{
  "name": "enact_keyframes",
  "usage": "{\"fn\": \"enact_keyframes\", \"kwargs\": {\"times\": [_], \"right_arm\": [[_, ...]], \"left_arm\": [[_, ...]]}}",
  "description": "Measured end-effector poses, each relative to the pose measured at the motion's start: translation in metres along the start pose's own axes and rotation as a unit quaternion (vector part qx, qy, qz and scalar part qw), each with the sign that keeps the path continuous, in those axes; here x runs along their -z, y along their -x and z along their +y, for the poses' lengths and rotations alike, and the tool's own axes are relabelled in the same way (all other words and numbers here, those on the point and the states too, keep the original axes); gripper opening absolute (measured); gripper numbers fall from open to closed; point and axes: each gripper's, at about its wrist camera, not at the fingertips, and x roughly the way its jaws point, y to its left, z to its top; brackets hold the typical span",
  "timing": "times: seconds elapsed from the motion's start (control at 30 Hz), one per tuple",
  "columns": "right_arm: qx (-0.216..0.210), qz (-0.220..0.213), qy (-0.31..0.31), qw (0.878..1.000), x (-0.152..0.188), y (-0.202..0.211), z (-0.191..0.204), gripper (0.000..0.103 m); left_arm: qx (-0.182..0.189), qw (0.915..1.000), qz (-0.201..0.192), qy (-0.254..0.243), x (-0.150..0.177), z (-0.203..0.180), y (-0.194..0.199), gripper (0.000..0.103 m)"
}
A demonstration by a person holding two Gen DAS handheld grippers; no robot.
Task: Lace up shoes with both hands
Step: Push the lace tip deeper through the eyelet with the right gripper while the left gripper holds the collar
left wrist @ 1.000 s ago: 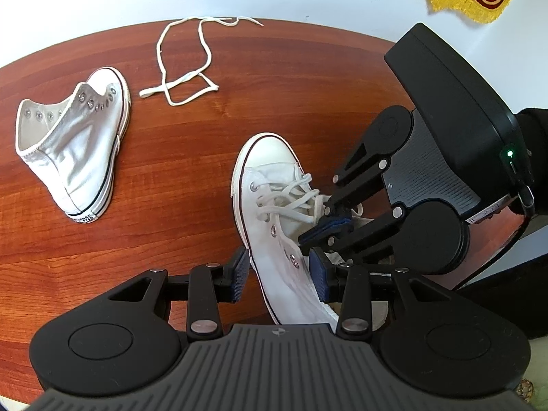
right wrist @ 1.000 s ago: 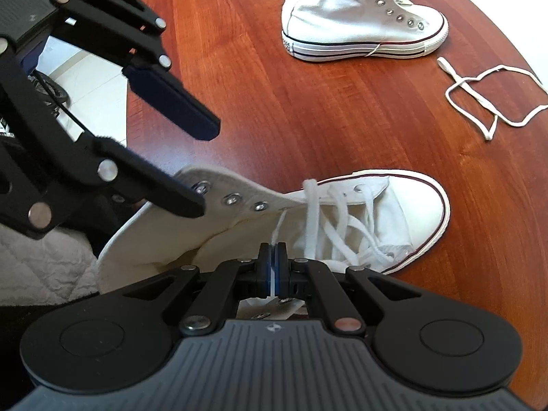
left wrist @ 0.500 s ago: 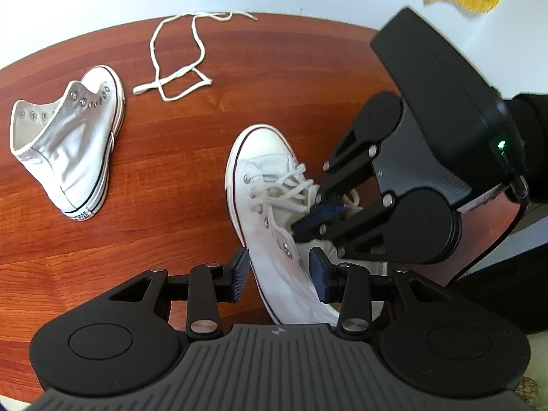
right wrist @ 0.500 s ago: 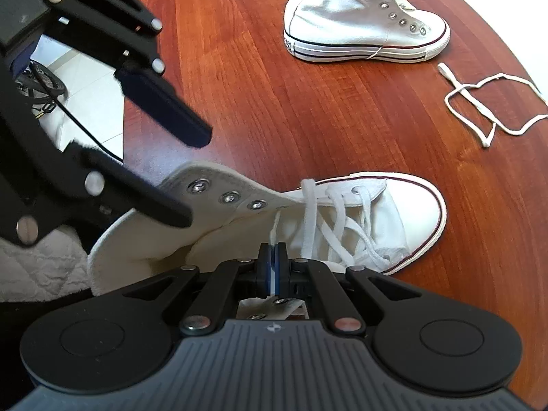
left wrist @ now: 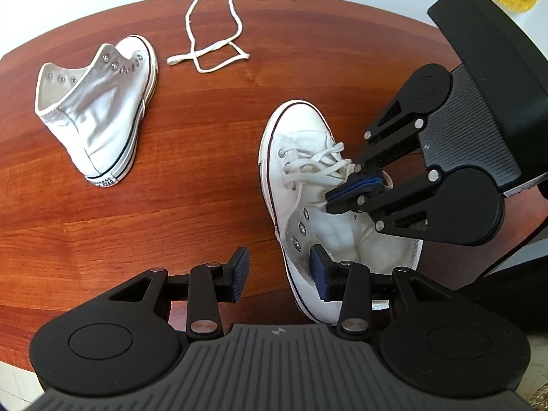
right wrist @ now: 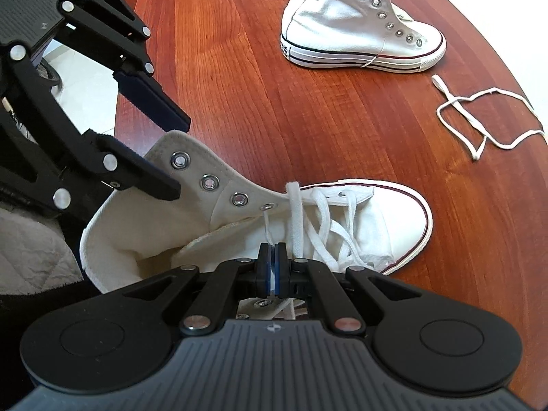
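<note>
Left wrist: white high-top shoe (left wrist: pixel 308 185) upright on wooden table (left wrist: pixel 191 178), lower eyelets laced, upper ones bare. Left gripper (left wrist: pixel 280 274) half open, straddling collar wall, pads not visibly pressing.

Right wrist: right gripper (right wrist: pixel 273 267) pinched shut on lace end (right wrist: pixel 268 229) over tongue.

The table (left wrist: pixel 212 144) is reddish wood with a smooth, glossy finish and visible grain. Both shoes, one near (right wrist: pixel 308 219) and one far (right wrist: pixel 359 34), are white matt canvas with smooth rubber soles and shiny metal eyelets. The laces (right wrist: pixel 486 120) are woven cloth. The grippers, left (left wrist: pixel 279 275) and right (right wrist: pixel 273 267), are matt black plastic with ribbed backs, blue rubbery pads and bright metal pins.
</note>
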Motion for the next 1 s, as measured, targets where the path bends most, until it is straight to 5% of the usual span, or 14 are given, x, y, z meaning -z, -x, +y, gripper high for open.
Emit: {"fn": "enact_keyframes", "kwargs": {"times": [0.63, 1.0], "right_arm": [[0.006, -0.002, 0.014, 1.0, -0.001, 0.003, 0.005, 0.002], [0.009, 0.002, 0.023, 1.0, -0.004, 0.0, 0.006, 0.002]], "left_arm": [[0.01, 0.9993, -0.034, -0.005, -0.003, -0.005, 0.017, 0.042], [-0.006, 0.9966, -0.062, 0.055, -0.004, 0.023, 0.03, 0.042]]}}
